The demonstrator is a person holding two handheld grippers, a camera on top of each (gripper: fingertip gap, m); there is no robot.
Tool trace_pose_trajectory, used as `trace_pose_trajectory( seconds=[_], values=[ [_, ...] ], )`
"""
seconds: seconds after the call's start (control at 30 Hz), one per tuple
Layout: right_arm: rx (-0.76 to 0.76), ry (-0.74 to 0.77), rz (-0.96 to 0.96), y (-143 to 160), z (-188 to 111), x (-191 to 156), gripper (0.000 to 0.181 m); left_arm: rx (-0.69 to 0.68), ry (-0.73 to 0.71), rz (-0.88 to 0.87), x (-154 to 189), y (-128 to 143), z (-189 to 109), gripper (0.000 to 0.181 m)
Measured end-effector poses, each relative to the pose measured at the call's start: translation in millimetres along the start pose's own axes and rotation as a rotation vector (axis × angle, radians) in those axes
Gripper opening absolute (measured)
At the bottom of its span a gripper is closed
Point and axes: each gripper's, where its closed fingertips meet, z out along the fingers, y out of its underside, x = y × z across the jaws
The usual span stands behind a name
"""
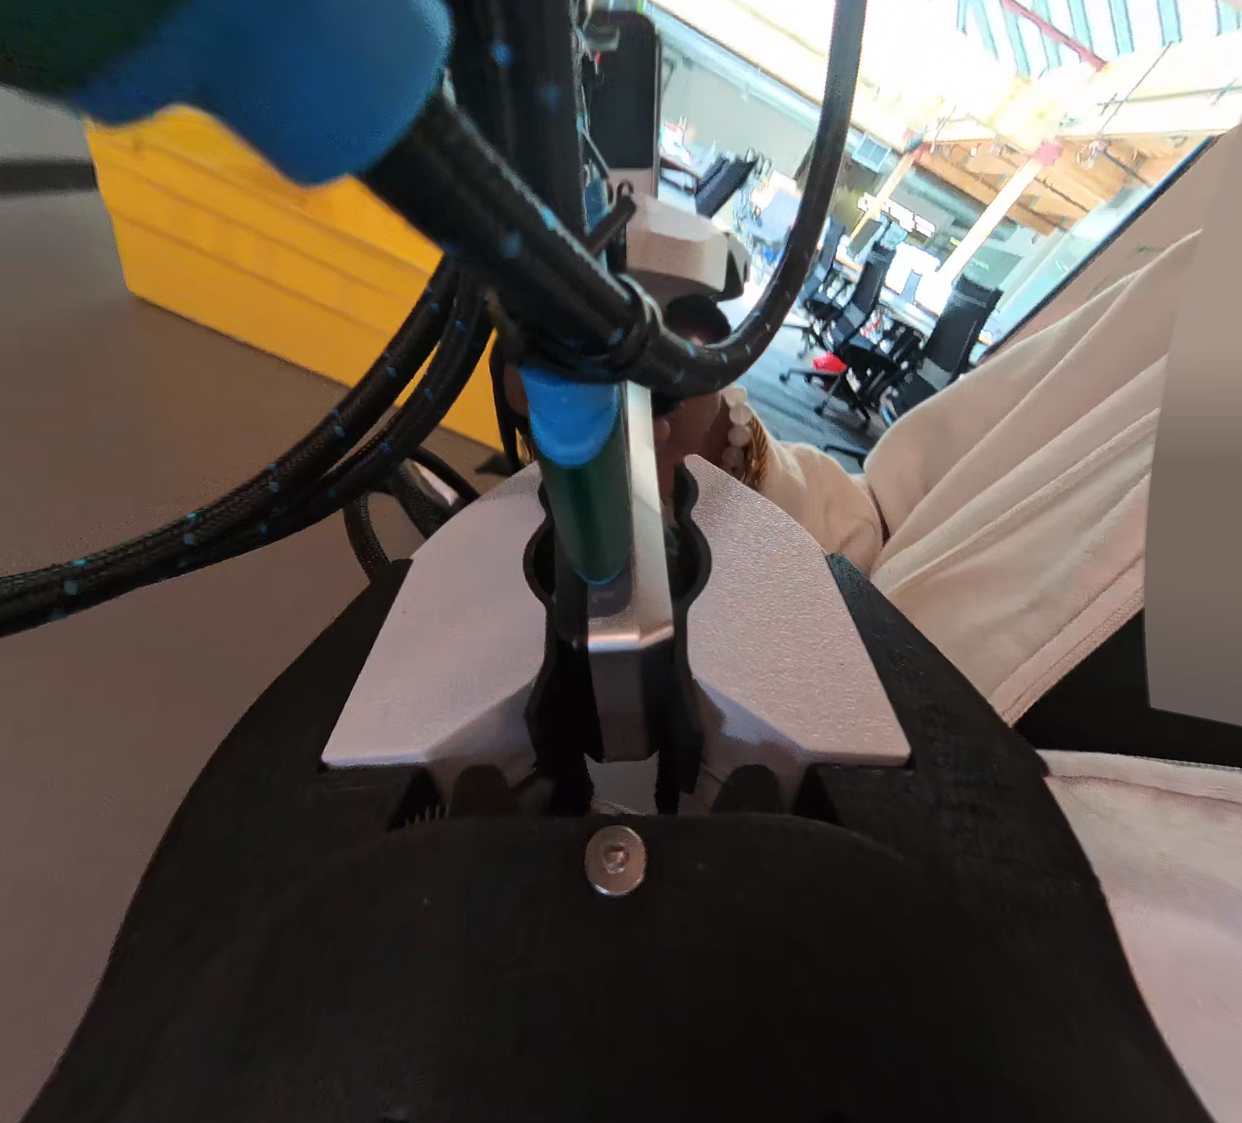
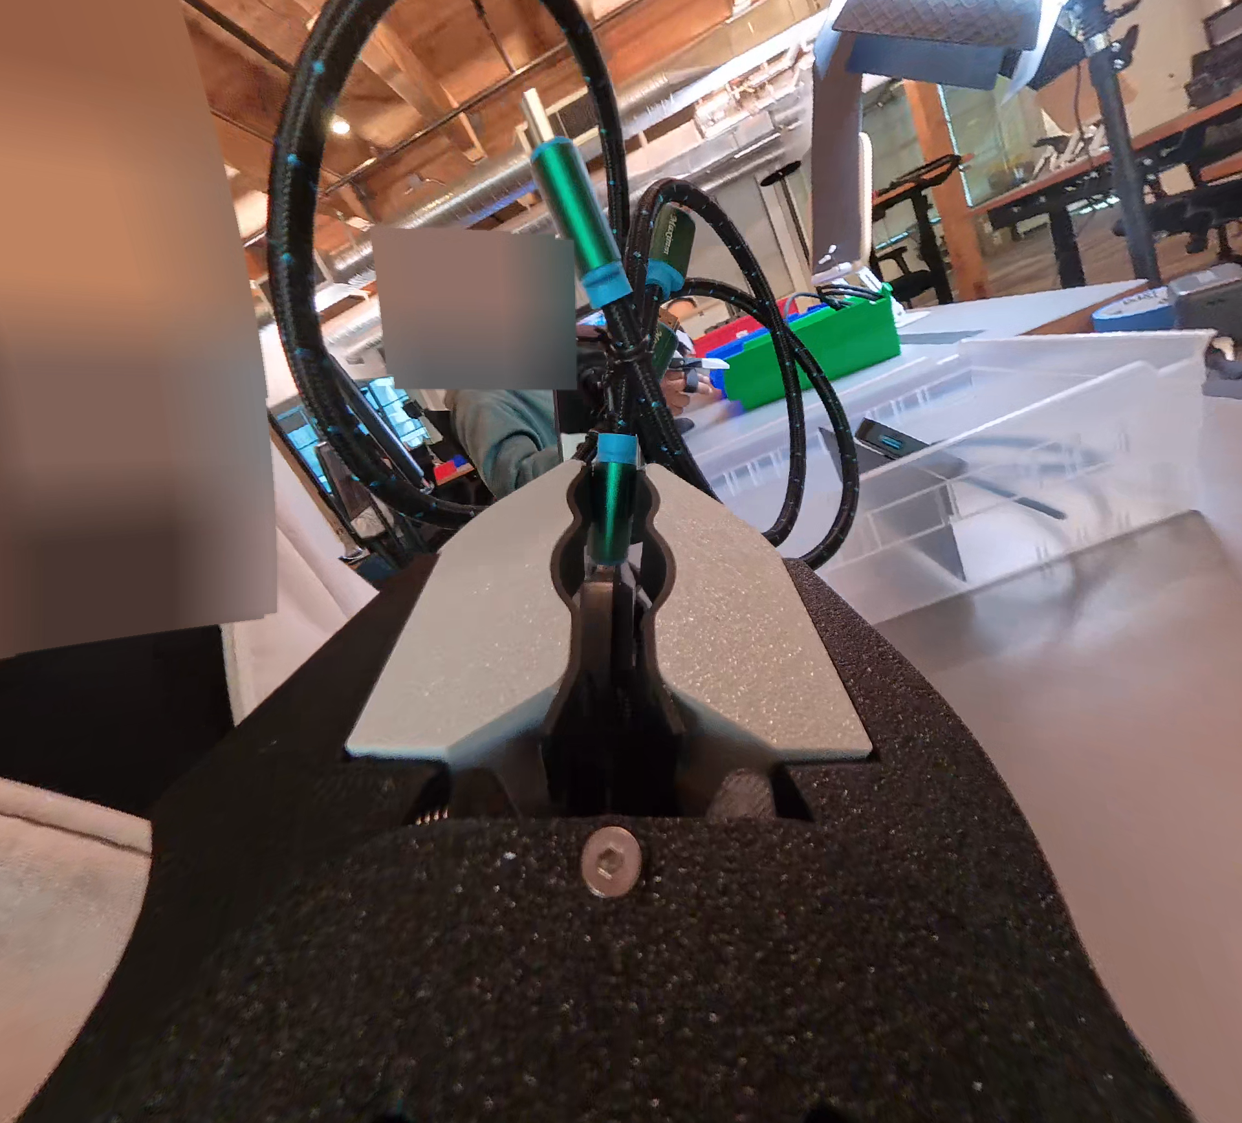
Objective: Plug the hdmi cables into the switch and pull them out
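In the left wrist view my left gripper (image 1: 615,486) is shut on a silver switch (image 1: 628,654), held edge-on between the fingers. A green HDMI plug with a blue collar (image 1: 581,506) lies against the switch's left side; I cannot tell if it is seated. Another green and blue plug (image 1: 235,15) hangs blurred close to the camera. In the right wrist view my right gripper (image 2: 611,479) is shut on a green HDMI plug (image 2: 608,516), cable end pointing away. The tied black braided cables (image 2: 625,365) loop above it, with two loose green plugs (image 2: 571,217).
A yellow box (image 1: 269,257) stands on the grey table (image 1: 134,721) at left. A person's cream sleeve (image 1: 1008,452) fills the right. In the right wrist view a clear plastic bin (image 2: 974,418), green bin (image 2: 820,345), blue tape roll (image 2: 1129,314) and lamp (image 2: 941,9) stand right.
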Motion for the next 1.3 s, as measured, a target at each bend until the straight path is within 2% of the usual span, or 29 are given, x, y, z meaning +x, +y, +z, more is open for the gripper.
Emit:
trace_pose_trajectory(
  seconds=[0.1,0.2,0.27,0.33,0.4,0.43,0.47,0.57,0.63,0.7,0.77,0.9,1.03,1.1,1.17,1.3],
  values=[
    [-0.036,0.044,-0.007,8,-3,8,0.011,-0.173,-0.022,-0.023,-7,21,-1,0.031],
    [-0.049,0.078,-0.031,12,-3,10,0.011,-0.19,-0.039,0.023,-12,20,-7,0.031],
    [0.002,0.078,-0.012,8,-3,9,0.012,-0.065,-0.029,0.052,-12,1,-9,0.031],
    [0.113,0.057,0.042,0,-5,9,0.011,0.155,-0.041,0.09,-11,-29,-15,0.03],
    [0.254,0.072,0.1,-7,-11,13,0.011,0.333,-0.119,0.147,-16,-53,-27,0.027],
    [0.314,0.09,0.124,-8,-13,16,0.011,0.359,-0.17,0.184,-19,-56,-28,0.03],
    [0.366,0.11,0.136,-9,-15,19,0.011,0.365,-0.232,0.225,-23,-55,-28,0.037],
    [0.506,0.199,0.129,-16,-25,29,0.011,0.31,-0.485,0.333,-39,-43,-25,0.094],
    [0.588,0.241,0.096,-24,-35,32,0.011,0.167,-0.606,0.386,-46,-22,-22,0.105],
    [0.652,0.269,0.07,-32,-43,33,0.011,0.072,-0.657,0.382,-48,-7,-17,0.104],
    [0.672,0.305,0.024,-34,-44,32,0.011,0.023,-0.665,0.386,-48,-1,-9,0.094],
    [0.647,0.315,-0.002,-31,-42,26,0.011,-0.024,-0.709,0.475,-61,-7,-9,0.054],
    [0.626,0.365,-0.031,-28,-41,21,0.011,-0.043,-0.629,0.442,-62,3,7,0.05],
    [0.635,0.38,-0.055,-25,-37,15,0.011,-0.038,-0.674,0.429,-67,5,11,0.053],
    [0.637,0.409,-0.11,-24,-36,10,0.011,-0.003,-0.727,0.414,-71,1,7,0.043],
    [0.492,0.51,-0.259,-22,-35,11,0.012,-0.044,-0.734,0.404,-71,4,3,0.038]
  ],
)
